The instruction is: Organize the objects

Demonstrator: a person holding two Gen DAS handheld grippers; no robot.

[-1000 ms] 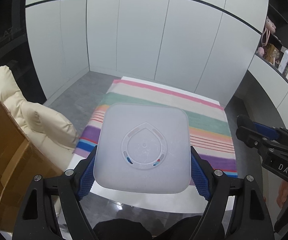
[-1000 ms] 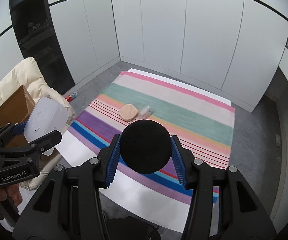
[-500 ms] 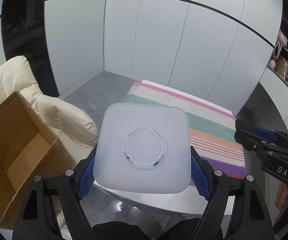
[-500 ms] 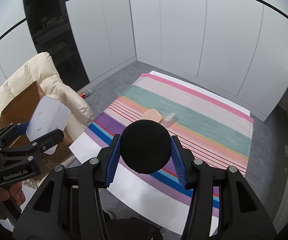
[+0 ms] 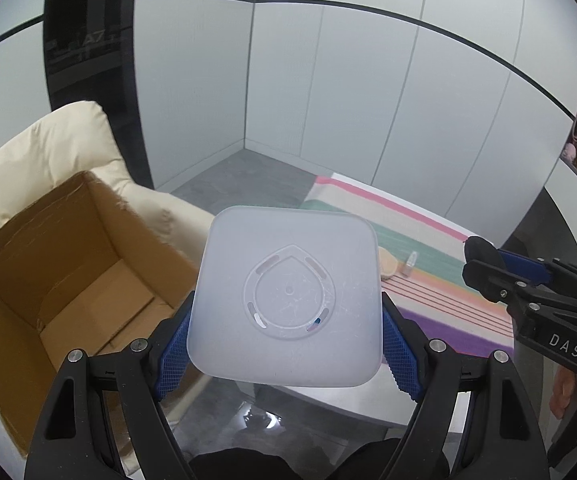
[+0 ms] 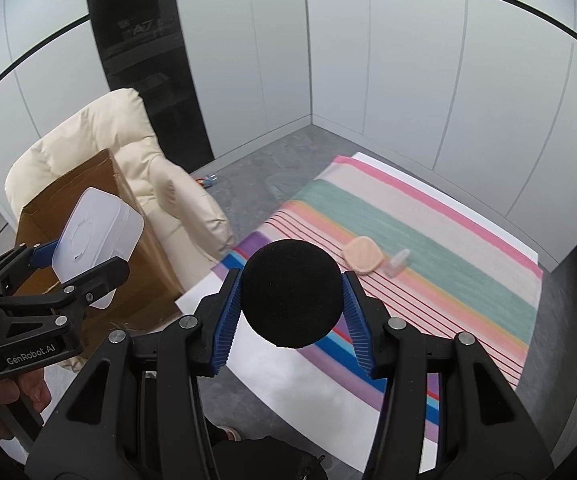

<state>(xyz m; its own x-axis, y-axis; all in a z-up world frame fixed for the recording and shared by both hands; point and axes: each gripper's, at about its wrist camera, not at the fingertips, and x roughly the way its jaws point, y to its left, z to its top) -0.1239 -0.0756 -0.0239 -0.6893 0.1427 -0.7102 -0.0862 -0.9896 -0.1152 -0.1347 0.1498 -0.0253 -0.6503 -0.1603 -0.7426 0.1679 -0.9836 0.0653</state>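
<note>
On the striped cloth (image 6: 428, 240) lie one pad (image 6: 362, 254) and one small bottle (image 6: 398, 260). Left gripper (image 5: 284, 338) clamps one white box (image 5: 288, 296) beside the carton (image 5: 60, 276); right gripper (image 6: 292, 300) clamps one black ball (image 6: 291, 294).

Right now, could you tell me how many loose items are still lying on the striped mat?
2: a peach pad and, just right of it, a small clear bottle, both on the mat. The held items may hide others.
</note>
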